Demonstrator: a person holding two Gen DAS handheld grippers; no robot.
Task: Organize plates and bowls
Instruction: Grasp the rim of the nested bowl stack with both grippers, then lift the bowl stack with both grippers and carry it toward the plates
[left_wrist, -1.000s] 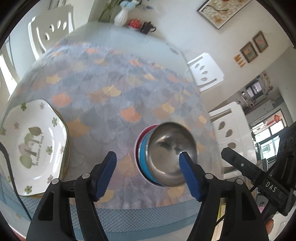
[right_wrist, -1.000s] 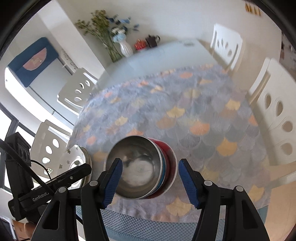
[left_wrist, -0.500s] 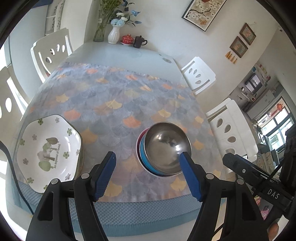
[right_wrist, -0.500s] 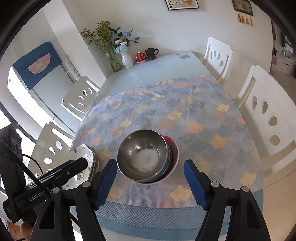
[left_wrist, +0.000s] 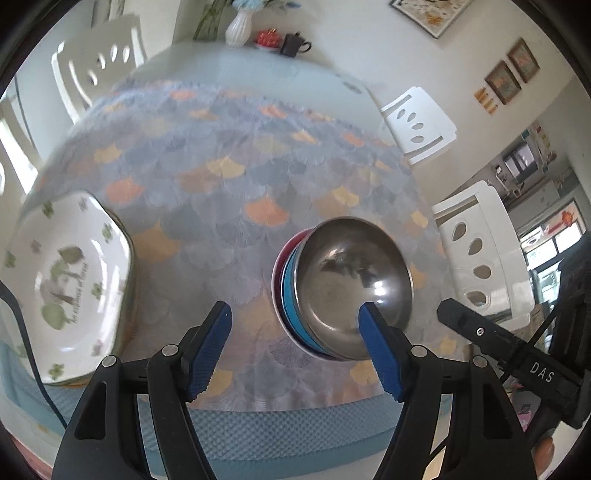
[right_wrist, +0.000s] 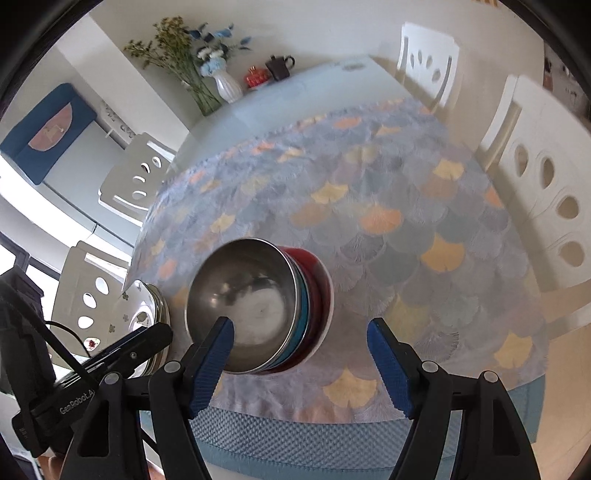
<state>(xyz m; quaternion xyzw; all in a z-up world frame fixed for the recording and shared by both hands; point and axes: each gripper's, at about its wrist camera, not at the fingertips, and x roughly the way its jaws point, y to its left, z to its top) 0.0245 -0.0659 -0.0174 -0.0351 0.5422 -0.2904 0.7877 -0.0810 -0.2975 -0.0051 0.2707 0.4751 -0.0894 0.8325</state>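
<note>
A steel bowl (left_wrist: 351, 280) sits nested in a blue bowl (left_wrist: 290, 295) and a red bowl (left_wrist: 277, 266) on the patterned tablecloth near the front edge. The same stack shows in the right wrist view, with the steel bowl (right_wrist: 247, 302) on top. A stack of white floral plates (left_wrist: 70, 280) lies at the front left; its edge shows in the right wrist view (right_wrist: 147, 314). My left gripper (left_wrist: 295, 350) is open and empty above the table, just left of the bowls. My right gripper (right_wrist: 299, 362) is open and empty, just in front of the bowls.
A white vase with flowers (right_wrist: 227, 86), a red pot (right_wrist: 256, 78) and a dark teapot (right_wrist: 279, 67) stand at the table's far end. White chairs (right_wrist: 546, 192) surround the table. The blue mat edge (left_wrist: 277, 432) marks the table's front.
Both grippers pulled up and back half a second ago, then came down closer to the table again. Bowls and plates have not moved.
</note>
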